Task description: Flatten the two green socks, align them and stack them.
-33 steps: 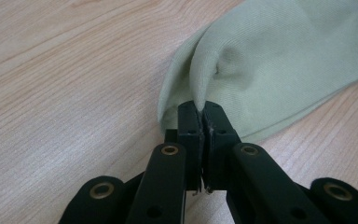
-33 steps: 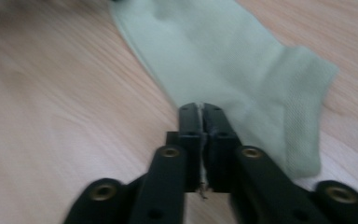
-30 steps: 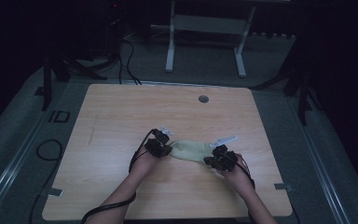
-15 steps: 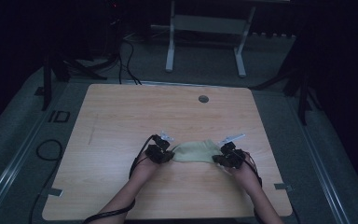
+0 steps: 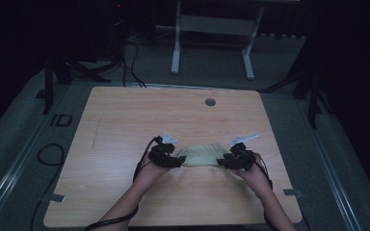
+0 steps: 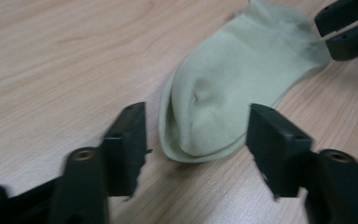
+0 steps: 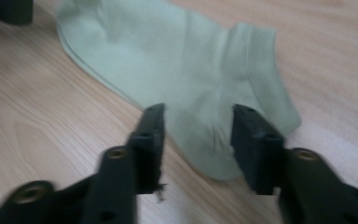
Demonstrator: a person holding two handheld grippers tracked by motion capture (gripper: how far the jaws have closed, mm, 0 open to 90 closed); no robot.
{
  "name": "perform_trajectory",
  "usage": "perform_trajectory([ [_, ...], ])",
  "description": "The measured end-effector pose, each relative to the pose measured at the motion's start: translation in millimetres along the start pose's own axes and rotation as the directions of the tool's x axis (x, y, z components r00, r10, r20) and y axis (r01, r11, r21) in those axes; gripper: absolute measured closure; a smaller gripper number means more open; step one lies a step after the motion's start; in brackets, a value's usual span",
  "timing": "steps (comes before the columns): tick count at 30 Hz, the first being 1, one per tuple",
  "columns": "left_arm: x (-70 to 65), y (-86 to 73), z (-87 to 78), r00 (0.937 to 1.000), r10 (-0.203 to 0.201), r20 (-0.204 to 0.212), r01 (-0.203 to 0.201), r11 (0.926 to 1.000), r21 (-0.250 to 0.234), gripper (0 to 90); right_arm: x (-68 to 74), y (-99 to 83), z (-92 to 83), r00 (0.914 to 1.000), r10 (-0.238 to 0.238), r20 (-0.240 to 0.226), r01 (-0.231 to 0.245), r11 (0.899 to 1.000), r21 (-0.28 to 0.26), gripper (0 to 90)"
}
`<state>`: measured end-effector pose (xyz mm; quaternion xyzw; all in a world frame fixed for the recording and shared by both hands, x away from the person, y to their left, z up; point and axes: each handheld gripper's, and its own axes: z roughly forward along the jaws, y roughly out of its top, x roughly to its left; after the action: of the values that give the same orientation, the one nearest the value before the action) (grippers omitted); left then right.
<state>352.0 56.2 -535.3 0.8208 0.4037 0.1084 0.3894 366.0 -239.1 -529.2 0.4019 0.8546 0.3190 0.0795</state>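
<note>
Your tabletop (image 5: 125, 115) is pale wood grain with a small round grommet (image 5: 210, 102) near its far edge, set on grey floor (image 5: 24, 139) in a dark room; a white stand (image 5: 176, 43) rises behind it. The pale green sock (image 5: 200, 156) lies flat near your edge. Your left gripper (image 5: 173, 159) and right gripper (image 5: 226, 161) flank its ends, jaws just opened, apart and gripping nothing.

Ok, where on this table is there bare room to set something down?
The whole far half of the table is bare wood, from the sock back to the small round hole. The near left and right corners are free too. It is crowded only mid-front, around the sock and both hands.
</note>
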Motion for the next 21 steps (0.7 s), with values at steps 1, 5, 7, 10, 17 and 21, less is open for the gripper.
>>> perform_trajectory([
  [1,1.0,-0.2,-1.7,1.0000,0.001,0.002,-0.001,1.0000,-0.005,32.3,0.0,0.2,-1.4,1.0000,0.001,-0.003,-0.001,1.000,-0.013,47.6],
  [5,2.1,-4.9,-0.8,0.9994,0.029,0.016,-0.030,0.9992,0.028,17.5,1.2,0.0,-4.5,0.9999,-0.014,-0.003,0.014,0.999,-0.051,37.6],
  [7,2.1,-7.7,-0.6,0.9995,0.032,0.004,-0.032,0.9992,0.023,16.4,0.4,-0.7,-5.1,0.9999,-0.008,-0.007,0.008,0.998,-0.062,34.9],
  [10,4.3,-11.1,-3.2,0.9997,0.022,-0.014,-0.022,0.9998,-0.004,14.3,-0.8,-2.5,-6.0,0.9998,-0.016,-0.009,0.016,0.997,-0.073,29.9],
  [17,12.4,-22.5,-12.3,0.9997,-0.020,-0.011,0.020,0.9989,-0.043,7.3,-6.7,-9.6,-11.1,0.9978,0.014,-0.065,-0.021,0.995,-0.099,21.1],
  [21,15.9,-30.5,-19.8,0.9993,-0.022,-0.030,0.021,0.9984,-0.054,6.8,-10.7,-15.2,-15.3,0.9985,0.016,-0.052,-0.022,0.992,-0.127,19.7],
])
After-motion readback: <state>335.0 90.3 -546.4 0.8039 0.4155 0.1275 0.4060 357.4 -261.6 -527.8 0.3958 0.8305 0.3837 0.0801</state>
